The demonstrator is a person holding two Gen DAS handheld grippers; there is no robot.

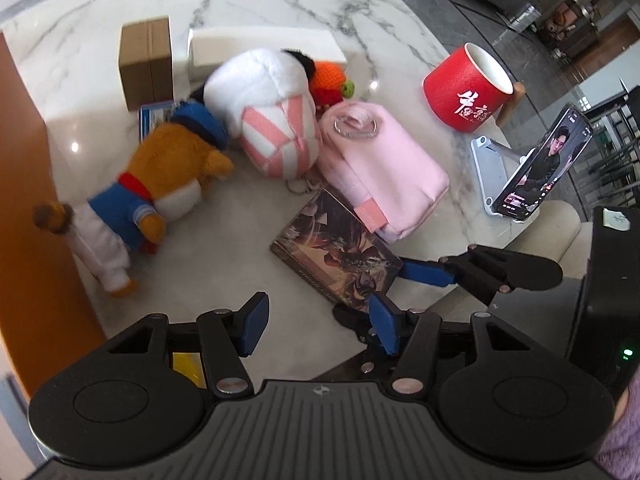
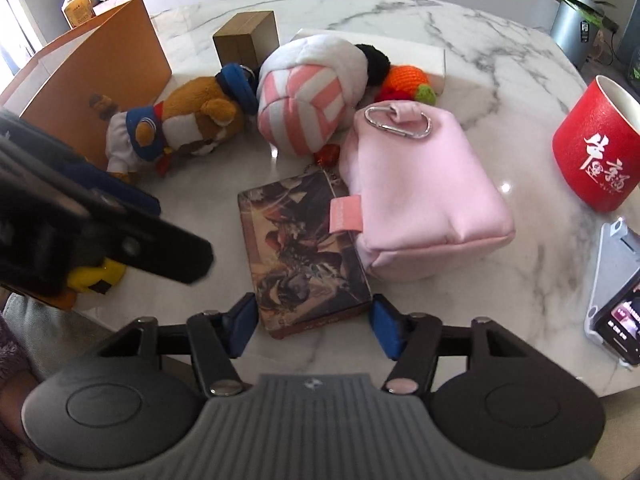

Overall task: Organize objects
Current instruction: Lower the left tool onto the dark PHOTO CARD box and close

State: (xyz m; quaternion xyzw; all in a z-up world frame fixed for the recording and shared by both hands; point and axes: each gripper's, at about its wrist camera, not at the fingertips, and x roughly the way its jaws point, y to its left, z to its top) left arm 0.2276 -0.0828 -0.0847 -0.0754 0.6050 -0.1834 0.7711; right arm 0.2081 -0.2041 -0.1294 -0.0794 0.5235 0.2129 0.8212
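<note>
On a marble table, the right gripper straddles the near end of an illustrated flat box beside a pink pouch, pads spread, not visibly pressing; the left gripper hangs spread and empty.

Home living area: marble table, plush toys, potted plant.
</note>
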